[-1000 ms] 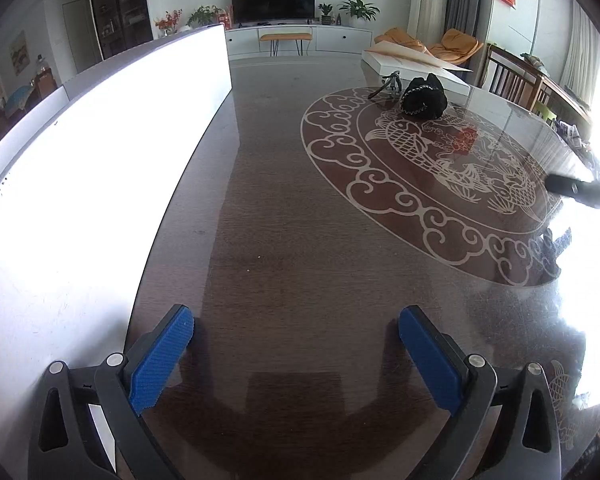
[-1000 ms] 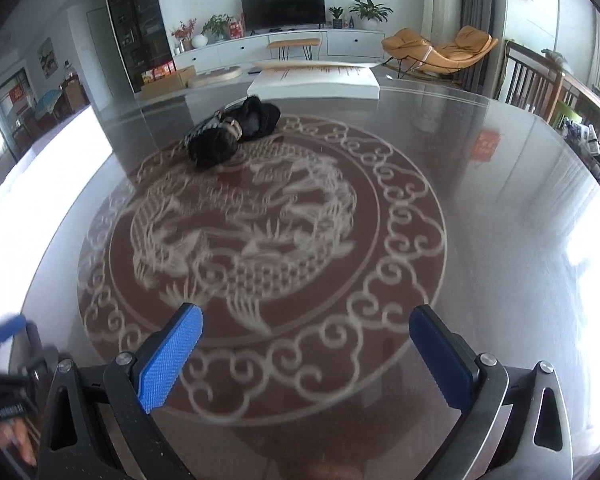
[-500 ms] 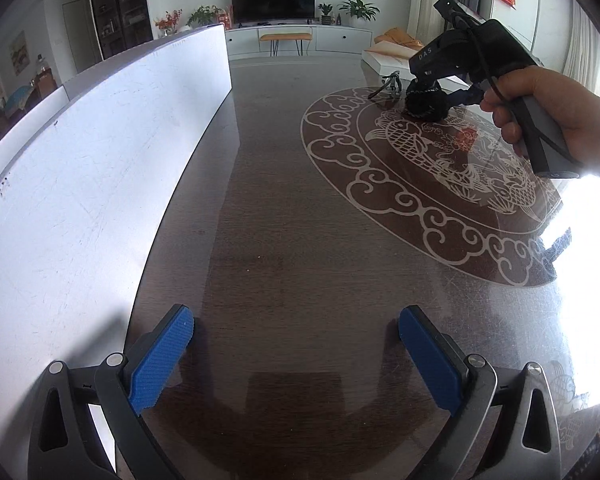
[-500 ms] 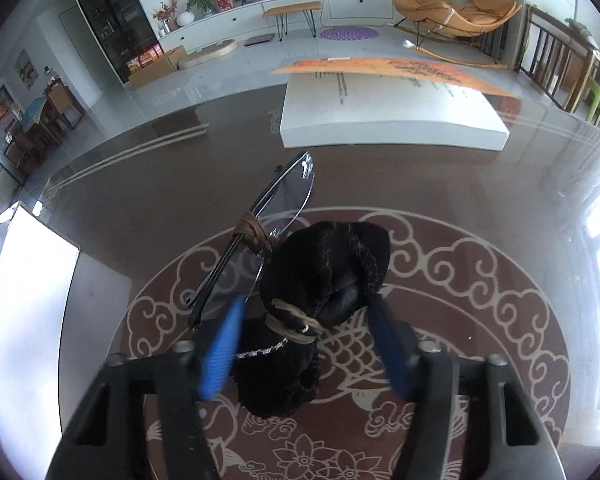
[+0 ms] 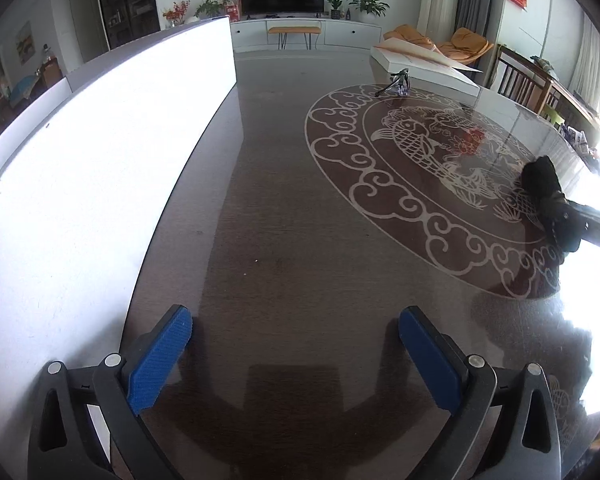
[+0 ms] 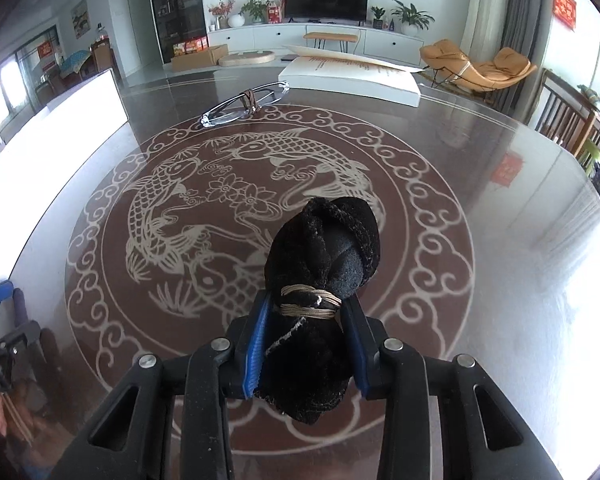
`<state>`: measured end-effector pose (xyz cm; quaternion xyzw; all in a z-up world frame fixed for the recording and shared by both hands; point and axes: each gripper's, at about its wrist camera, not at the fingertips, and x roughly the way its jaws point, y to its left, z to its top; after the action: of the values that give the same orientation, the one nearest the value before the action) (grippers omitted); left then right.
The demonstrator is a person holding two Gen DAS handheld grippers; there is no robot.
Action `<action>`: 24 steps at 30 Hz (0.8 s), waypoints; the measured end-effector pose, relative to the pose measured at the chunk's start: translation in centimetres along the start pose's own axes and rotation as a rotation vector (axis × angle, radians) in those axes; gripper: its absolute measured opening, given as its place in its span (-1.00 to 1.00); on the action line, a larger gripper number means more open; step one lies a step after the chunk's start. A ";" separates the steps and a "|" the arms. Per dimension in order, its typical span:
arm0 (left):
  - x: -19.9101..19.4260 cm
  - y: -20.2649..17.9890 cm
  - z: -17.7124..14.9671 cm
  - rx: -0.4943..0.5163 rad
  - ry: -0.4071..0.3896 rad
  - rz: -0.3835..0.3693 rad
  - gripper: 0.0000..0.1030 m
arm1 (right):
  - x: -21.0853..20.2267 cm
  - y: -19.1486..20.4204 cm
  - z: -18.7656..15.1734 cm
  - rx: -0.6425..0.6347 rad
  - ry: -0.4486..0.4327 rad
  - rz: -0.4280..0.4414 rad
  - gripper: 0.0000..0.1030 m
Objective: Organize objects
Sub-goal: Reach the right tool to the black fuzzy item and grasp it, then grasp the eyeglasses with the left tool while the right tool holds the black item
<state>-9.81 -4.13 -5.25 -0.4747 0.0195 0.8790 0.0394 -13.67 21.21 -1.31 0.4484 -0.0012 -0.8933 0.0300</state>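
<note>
So the right hand-held gripper (image 6: pixel 306 340) has the cloth bundle (image 6: pixel 324 248) pinched between its fingers, sticking out ahead of them, over the near part of the fish medallion (image 6: pixel 260 208) on the tabletop (image 6: pixel 500 200). Further ahead and a bit left, the glasses (image 6: pixel 244 106) lie at the medallion's far rim. Just behind them to the right is the flat box (image 6: pixel 352 76). The left hand-held gripper (image 5: pixel 296 360) sits off to the left with its fingers spread, nothing between them, and the board (image 5: pixel 100 168) runs along its left side.
</note>
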 end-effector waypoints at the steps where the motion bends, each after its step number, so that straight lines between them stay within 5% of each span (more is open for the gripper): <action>1: 0.5 -0.7 0.8 0.014 0.012 -0.008 1.00 | -0.1 -0.3 -0.4 0.018 -0.006 0.007 -0.17; 5: 3.8 -4.3 5.8 0.125 0.032 -0.076 1.00 | -0.2 -0.7 -1.1 0.017 -0.034 0.014 0.17; 11: 9.7 -8.5 15.1 0.142 0.094 -0.080 1.00 | 0.9 0.9 -0.5 -0.061 -0.001 -0.022 0.72; 14: 12.5 -11.2 19.8 0.164 0.151 -0.065 1.00 | 0.9 0.5 -1.2 -0.050 0.004 -0.007 0.78; 20: 16.1 -13.7 25.2 0.158 0.115 -0.081 0.97 | 1.1 0.5 -1.4 -0.047 0.005 -0.012 0.81; 22: 15.8 -13.7 25.6 0.175 0.057 -0.095 0.41 | 1.1 0.5 -1.4 -0.047 0.005 -0.012 0.81; 23: 15.4 -13.6 25.6 0.184 0.037 -0.099 -0.26 | 1.1 0.5 -1.3 -0.047 0.005 -0.012 0.81; 24: 15.1 -13.5 25.5 0.193 0.037 -0.107 -0.52 | 1.1 0.5 -1.4 -0.047 0.005 -0.012 0.81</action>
<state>-38.10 11.88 -3.89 -0.4851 0.0791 0.8609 0.1315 -13.20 20.71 -2.97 0.4499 0.0226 -0.8921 0.0352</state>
